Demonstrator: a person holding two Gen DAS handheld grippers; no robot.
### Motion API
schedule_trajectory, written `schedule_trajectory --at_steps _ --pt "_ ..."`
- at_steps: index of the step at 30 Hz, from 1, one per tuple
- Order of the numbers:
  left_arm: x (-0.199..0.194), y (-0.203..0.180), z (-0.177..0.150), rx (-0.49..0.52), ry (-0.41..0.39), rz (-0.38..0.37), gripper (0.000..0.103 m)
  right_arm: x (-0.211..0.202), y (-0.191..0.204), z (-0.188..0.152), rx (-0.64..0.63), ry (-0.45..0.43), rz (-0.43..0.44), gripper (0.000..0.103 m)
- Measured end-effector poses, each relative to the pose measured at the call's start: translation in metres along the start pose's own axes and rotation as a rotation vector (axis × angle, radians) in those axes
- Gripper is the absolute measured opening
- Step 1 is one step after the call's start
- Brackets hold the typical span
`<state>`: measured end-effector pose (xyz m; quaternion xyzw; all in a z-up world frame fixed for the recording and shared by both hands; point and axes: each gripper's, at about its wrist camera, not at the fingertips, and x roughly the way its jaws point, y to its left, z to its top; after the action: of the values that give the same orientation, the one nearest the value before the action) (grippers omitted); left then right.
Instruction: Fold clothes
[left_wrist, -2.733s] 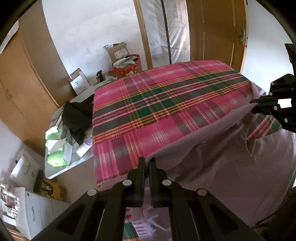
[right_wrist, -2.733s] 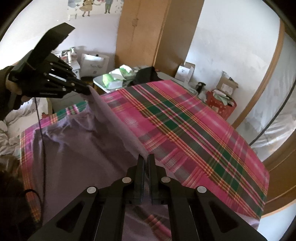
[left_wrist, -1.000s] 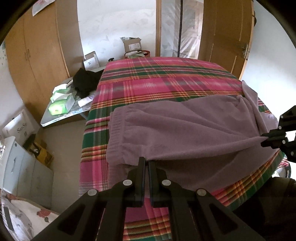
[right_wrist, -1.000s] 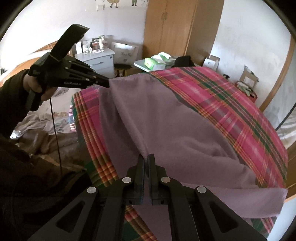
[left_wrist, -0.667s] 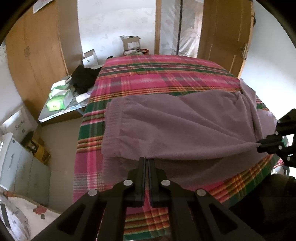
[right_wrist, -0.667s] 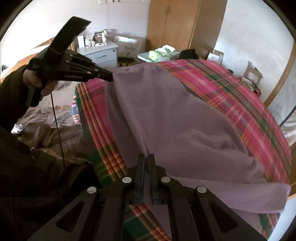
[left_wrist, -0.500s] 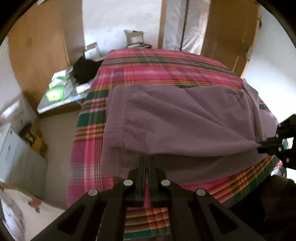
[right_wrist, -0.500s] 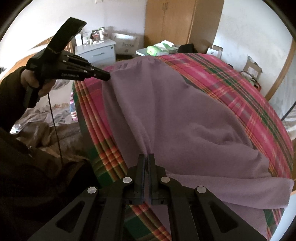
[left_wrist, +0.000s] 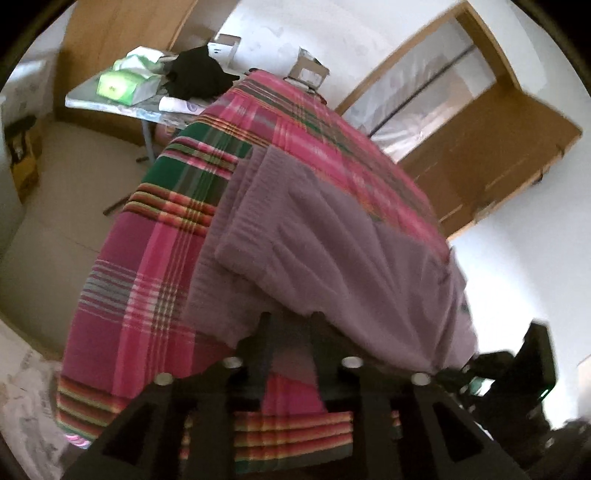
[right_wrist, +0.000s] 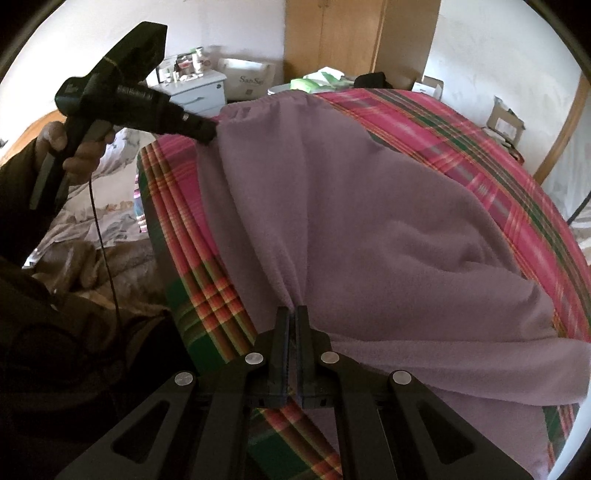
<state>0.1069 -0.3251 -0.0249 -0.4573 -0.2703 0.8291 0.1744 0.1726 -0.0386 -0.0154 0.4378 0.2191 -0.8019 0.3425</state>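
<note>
One wide bed under a pink, green and orange plaid cover (right_wrist: 491, 155) fills both views, and across its near side lies the mauve fleece garment (right_wrist: 369, 229), doubled over on itself, the ribbed upper edge (left_wrist: 258, 206) sitting on a lower layer. Beside the bed's far corner, a grey folding table (left_wrist: 110, 105) carries a green tissue pack (left_wrist: 118, 83) and a heap of black cloth (left_wrist: 197, 75). The right gripper (right_wrist: 292, 325) has its jaws clenched on the garment's near edge, fabric bunching into pleats right at the tips. The left gripper (left_wrist: 291, 325) has its jaws parted, released, the mauve hem just at them.
</note>
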Motion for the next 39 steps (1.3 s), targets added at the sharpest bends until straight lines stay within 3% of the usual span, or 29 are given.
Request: schedule_trajectory --at_steps 6,10,16,23,32,36,39 --pt "0.000 0.028 0.008 -0.204 -0.073 -0.167 0.040 0.001 -0.002 -0.001 0.012 0.002 0.006 0.003" --pt "0.009 0.043 0.012 -0.314 -0.069 -0.189 0.040 0.002 -0.003 -0.003 0.018 0.001 0.012 0.003" --pt "0.014 0.046 0.016 -0.393 -0.071 -0.182 0.040 0.003 -0.005 -0.004 0.028 -0.003 0.020 0.003" --pt "0.003 0.054 0.016 -0.447 -0.156 -0.112 0.040 0.002 -0.006 -0.005 0.038 -0.008 0.028 0.003" --pt "0.004 0.047 0.017 -0.470 -0.147 -0.083 0.040 0.004 -0.009 -0.006 0.054 -0.015 0.045 0.003" --pt "0.007 0.041 0.013 -0.484 -0.125 -0.145 0.040 0.004 -0.011 -0.006 0.063 -0.020 0.049 0.002" --pt "0.008 0.041 0.015 -0.482 -0.140 -0.143 0.037 0.005 -0.011 -0.006 0.065 -0.023 0.051 0.002"
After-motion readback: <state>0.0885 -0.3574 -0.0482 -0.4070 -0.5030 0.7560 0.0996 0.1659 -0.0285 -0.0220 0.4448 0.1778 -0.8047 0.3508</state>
